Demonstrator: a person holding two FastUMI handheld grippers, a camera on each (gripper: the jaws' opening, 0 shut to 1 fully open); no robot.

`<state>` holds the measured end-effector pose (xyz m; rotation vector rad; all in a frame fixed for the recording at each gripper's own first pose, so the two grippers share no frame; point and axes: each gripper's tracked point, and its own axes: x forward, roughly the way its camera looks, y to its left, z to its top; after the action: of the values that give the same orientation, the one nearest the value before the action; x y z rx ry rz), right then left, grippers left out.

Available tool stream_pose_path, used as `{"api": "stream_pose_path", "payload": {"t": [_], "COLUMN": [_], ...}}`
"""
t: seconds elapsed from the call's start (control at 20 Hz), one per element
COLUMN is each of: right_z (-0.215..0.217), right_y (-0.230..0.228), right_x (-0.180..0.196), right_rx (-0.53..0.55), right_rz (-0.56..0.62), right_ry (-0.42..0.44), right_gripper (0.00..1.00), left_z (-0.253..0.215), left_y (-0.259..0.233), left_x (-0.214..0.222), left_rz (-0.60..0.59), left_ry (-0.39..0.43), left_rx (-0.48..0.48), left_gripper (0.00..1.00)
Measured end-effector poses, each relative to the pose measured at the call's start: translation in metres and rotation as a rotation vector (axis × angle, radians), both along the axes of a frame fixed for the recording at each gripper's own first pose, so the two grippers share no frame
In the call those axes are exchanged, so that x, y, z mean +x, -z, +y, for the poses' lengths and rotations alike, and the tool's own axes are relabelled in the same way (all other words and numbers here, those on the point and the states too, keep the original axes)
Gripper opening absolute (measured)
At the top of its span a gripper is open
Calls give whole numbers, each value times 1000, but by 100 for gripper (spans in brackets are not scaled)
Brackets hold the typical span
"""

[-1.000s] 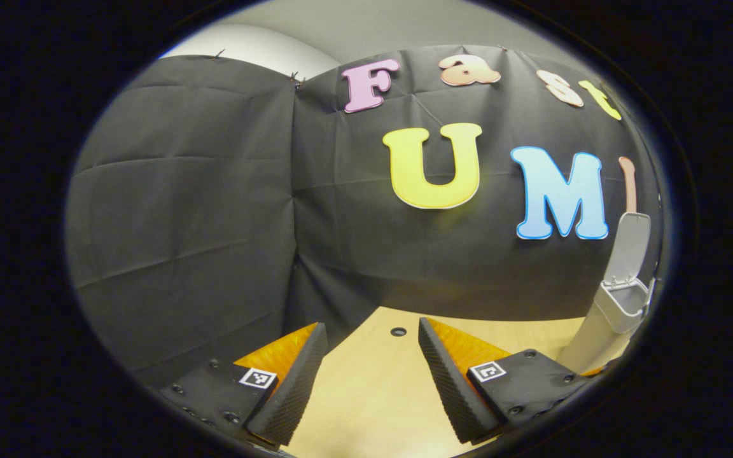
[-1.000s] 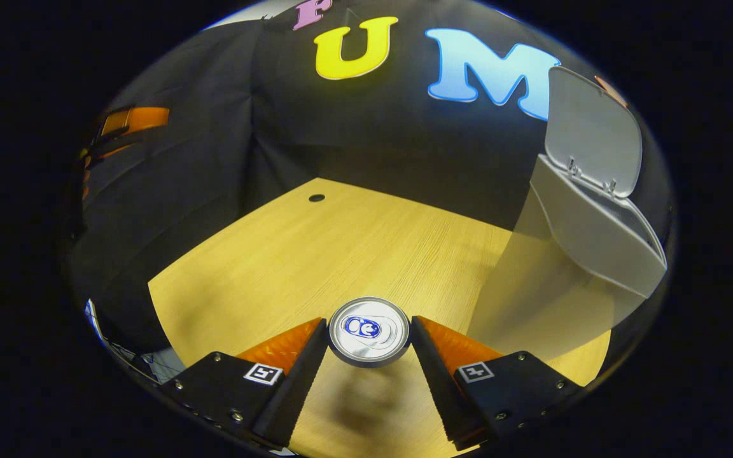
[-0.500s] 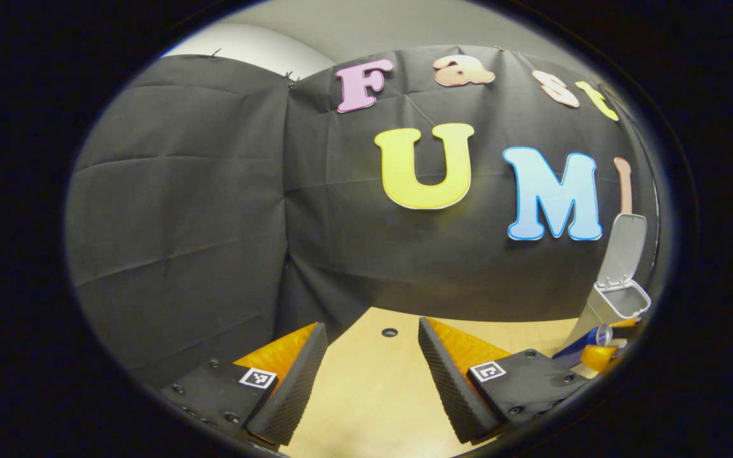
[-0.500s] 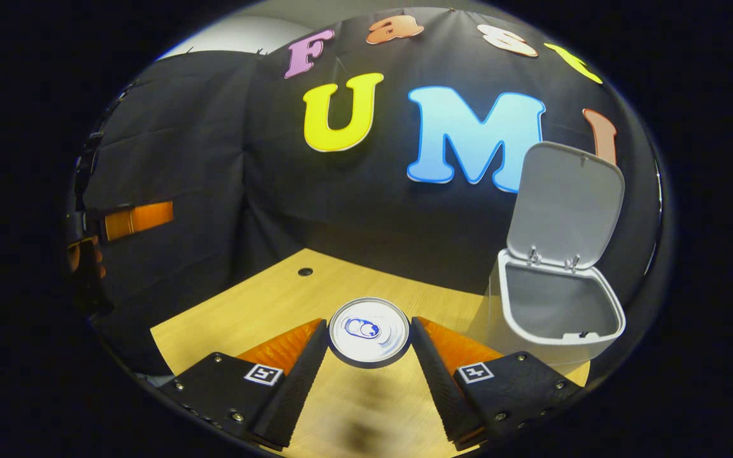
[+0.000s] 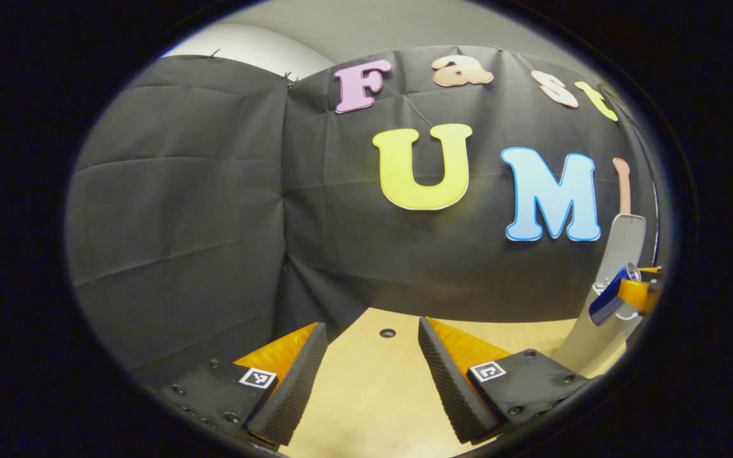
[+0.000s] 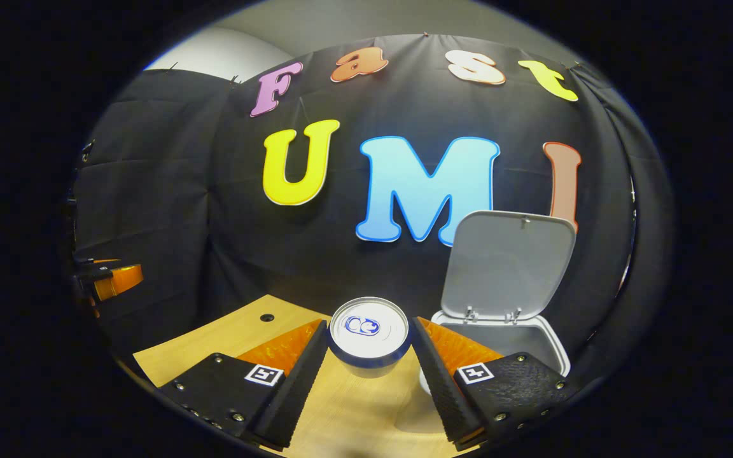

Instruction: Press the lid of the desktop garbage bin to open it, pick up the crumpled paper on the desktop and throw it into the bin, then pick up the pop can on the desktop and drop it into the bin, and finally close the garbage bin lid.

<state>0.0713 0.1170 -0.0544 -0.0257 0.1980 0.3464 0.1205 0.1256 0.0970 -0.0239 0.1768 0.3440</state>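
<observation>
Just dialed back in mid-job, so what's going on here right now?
The right gripper is shut on the can, holding it up off the table beside the bin, whose lid stands open. The can is not yet in. The left gripper is open and holds nothing, low over the table off to the side.

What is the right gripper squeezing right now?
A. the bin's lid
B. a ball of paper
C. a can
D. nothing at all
C: in the right gripper view, the right gripper has both fingers pressed on the sides of the can, near the bin, whose lid stands open.
</observation>
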Motion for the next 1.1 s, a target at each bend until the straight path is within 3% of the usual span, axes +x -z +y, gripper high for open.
{"api": "stream_pose_path", "payload": {"t": [0.5, 1.1], "right_z": [-82, -99], "right_y": [14, 72], "right_x": [24, 37], "right_rx": [-21, -87], "right_rz": [4, 116], "right_ry": [185, 206], "right_gripper": [84, 84], "left_z": [-5, -9], "left_y": [3, 10], "left_x": [4, 12], "left_rz": [9, 24], "left_ry": [7, 14], "left_rx": [4, 15], "left_gripper": [95, 95]}}
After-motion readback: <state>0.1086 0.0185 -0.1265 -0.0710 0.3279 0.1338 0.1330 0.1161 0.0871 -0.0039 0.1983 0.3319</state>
